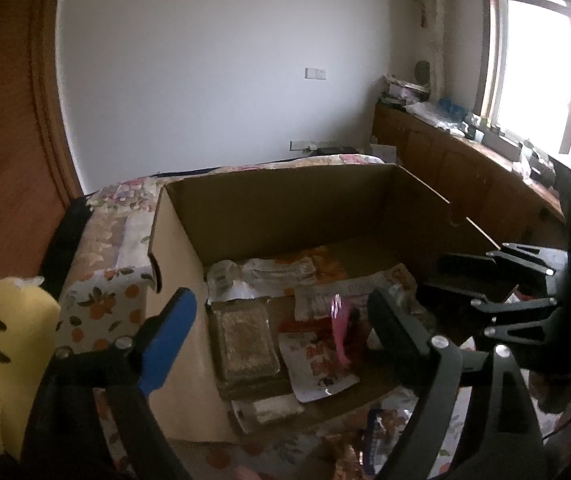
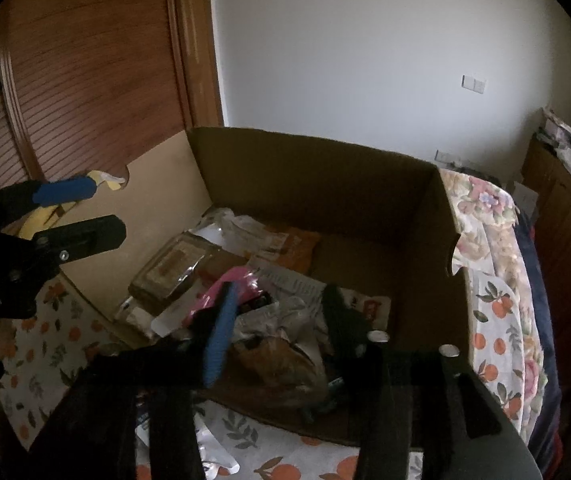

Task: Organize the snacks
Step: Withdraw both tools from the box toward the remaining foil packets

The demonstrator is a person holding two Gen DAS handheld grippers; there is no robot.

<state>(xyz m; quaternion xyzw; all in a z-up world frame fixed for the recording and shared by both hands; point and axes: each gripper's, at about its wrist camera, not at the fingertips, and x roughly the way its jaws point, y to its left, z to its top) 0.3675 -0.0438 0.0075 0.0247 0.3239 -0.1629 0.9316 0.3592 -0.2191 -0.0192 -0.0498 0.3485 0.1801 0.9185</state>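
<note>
An open cardboard box [image 1: 177, 236] stands on a floral cloth and holds several snack packets, among them a brown block pack [image 1: 245, 344], a pink packet [image 1: 341, 332] and white wrappers. The box also shows in the right wrist view [image 2: 325, 184]. My left gripper [image 1: 281, 332] is open and empty, held over the box's near left side. My right gripper [image 2: 281, 312] is open over the box's front, just above a crumpled brownish packet [image 2: 281, 360]. The right gripper also shows in the left wrist view [image 1: 481, 280].
A yellow plush toy [image 1: 9, 352] lies left of the box. More snack packets [image 1: 377, 436] lie on the cloth [image 2: 497, 320] in front of the box. A wooden wardrobe [image 2: 85, 60] stands to the left, a wooden cabinet [image 1: 465, 168] under the window to the right.
</note>
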